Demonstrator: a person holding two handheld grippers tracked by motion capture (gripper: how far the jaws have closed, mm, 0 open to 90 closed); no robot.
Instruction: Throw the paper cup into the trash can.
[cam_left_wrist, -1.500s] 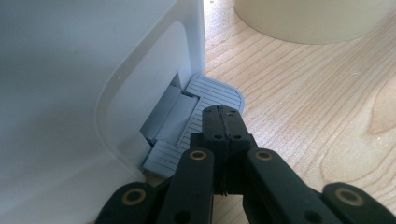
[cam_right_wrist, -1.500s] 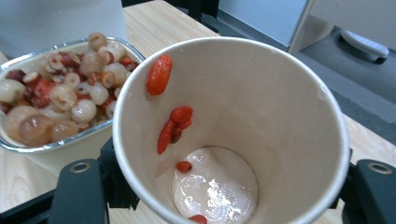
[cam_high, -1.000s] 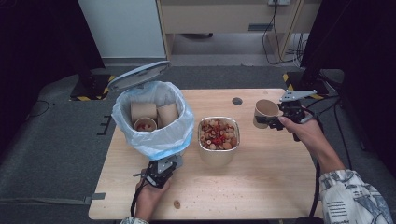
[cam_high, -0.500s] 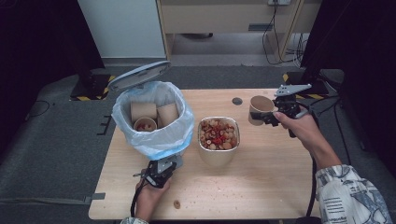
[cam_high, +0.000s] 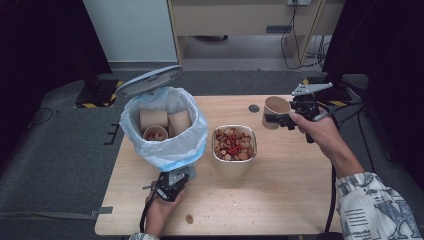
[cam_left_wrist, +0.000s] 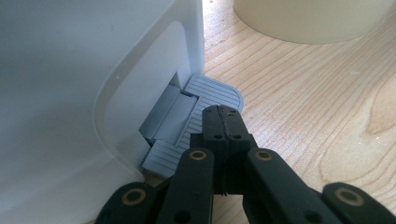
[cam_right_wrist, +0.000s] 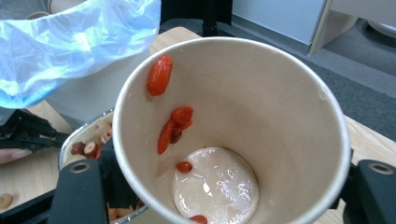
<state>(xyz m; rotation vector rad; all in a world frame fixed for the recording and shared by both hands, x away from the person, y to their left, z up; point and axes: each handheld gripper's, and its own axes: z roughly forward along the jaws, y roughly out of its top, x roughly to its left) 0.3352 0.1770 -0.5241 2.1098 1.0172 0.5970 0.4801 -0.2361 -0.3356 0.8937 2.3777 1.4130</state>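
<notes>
A brown paper cup (cam_high: 276, 109) hangs tilted above the table's far right with my right gripper (cam_high: 278, 119) shut on it. In the right gripper view the cup (cam_right_wrist: 261, 93) shows a few red bits stuck to its inner wall, and the jaws of that gripper (cam_right_wrist: 224, 186) clamp its sides. My left gripper (cam_high: 170, 186) is shut with nothing between its jaws. Its tips (cam_left_wrist: 223, 114) rest on the grey foot pedal (cam_left_wrist: 215, 91) of the white bin (cam_high: 165, 125). The bin's lid (cam_high: 150, 80) stands open. Two paper cups lie inside its blue bag.
A round bowl (cam_high: 234, 165) of mixed red and pale food stands mid-table, right of the bin. One loose food piece (cam_high: 189, 218) lies near the front edge. A small dark disc (cam_high: 254, 108) sits at the back of the table.
My right gripper has lifted the cup and carried it a little left, toward the bowl. The left gripper has stayed on the pedal.
</notes>
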